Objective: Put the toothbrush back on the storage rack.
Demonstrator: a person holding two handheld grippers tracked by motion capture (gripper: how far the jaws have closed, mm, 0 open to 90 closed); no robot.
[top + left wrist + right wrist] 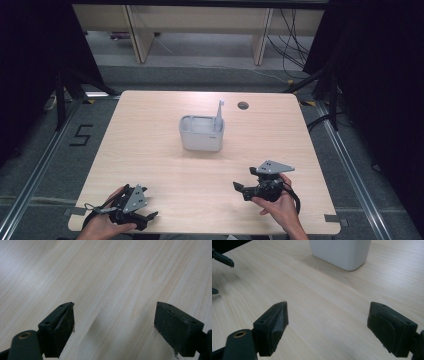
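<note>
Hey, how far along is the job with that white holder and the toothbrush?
Done, by the look of it: the toothbrush stands upright in the white holder mid-table. In hand: nothing; the left gripper and right gripper rest near the table's front edge, jaws open and empty. Left: nothing visible.

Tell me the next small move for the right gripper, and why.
Probably ease the right gripper forward toward the white holder. Its jaws stand wide open with nothing between them, and bare table lies between it and the holder, where a toothbrush stands upright at the right end. The left gripper, also open, rests near the table's front edge, farther from the holder.
</note>
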